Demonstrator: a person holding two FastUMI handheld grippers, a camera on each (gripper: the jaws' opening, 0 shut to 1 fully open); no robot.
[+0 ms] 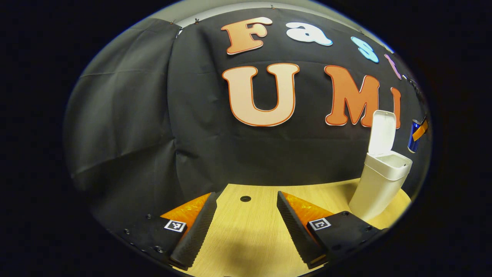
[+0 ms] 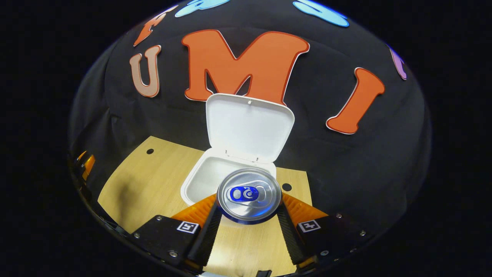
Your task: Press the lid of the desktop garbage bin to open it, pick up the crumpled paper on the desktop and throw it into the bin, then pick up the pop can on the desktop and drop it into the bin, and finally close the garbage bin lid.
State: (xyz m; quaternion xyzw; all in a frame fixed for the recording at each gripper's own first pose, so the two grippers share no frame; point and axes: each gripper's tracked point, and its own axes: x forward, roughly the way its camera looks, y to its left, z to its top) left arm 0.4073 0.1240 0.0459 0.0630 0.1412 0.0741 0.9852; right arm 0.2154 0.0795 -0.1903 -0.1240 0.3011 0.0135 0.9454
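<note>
Right gripper (image 2: 249,215): my two fingers pressed on opposite sides of the pop can (image 2: 249,195), closed on it.
Pop can: held upright in my right gripper, seen from above, silver top with a blue pull tab; it hung above the front edge of the bin's mouth. In the left gripper view the same can (image 1: 414,135) showed blue, high at the far right, above and beside the bin.
Left gripper (image 1: 246,223): my fingers stood wide apart with nothing between them, low over bare desktop.
Desktop (image 1: 250,231): light wood grain; one small dark round hole (image 1: 245,199) lay just past my left fingertips. In the right gripper view a second hole (image 2: 286,187) sat just right of the bin.
Garbage bin (image 2: 207,177): white, standing on the desktop directly beyond the can; the inside looked white, contents not discernible. In the left gripper view it (image 1: 378,184) stood well off to my right, near the desktop's far edge.
Bin lid (image 2: 248,129): open, swung up and back on its rear hinge, standing nearly upright, inner face towards my right gripper.
Crumpled paper: could not tell where it lay.
Booth wall (image 1: 153,115): black cloth, behind the desktop.
</note>
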